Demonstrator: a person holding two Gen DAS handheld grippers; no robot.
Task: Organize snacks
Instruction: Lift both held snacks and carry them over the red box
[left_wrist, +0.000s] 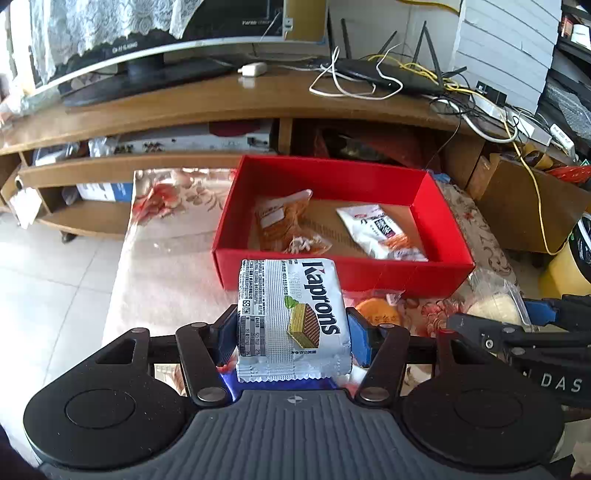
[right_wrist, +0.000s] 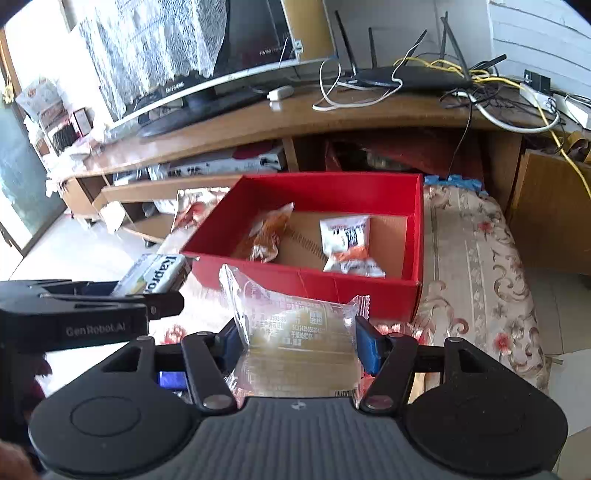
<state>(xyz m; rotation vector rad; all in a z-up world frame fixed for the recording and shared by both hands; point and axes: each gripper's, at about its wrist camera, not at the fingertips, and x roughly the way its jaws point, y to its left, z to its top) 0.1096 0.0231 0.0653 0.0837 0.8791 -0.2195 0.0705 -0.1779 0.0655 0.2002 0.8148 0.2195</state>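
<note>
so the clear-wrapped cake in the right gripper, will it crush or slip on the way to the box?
Clear-wrapped cake, between the right gripper pads: probably soft, so harder squeezing could dent it. The glossy film looks slick; it may creep. Loose crimped ends will likely flop, perhaps snagging the red box wall.

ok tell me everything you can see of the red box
The red box is a shallow open-topped rectangular tray, apparently cardboard: glossy red walls, plain brown floor. It sits flat on a floral cloth before a wooden tv stand. Two snack packets lie inside, an orange one on the left and a white one on the right, apart. No gripper touches it.
</note>
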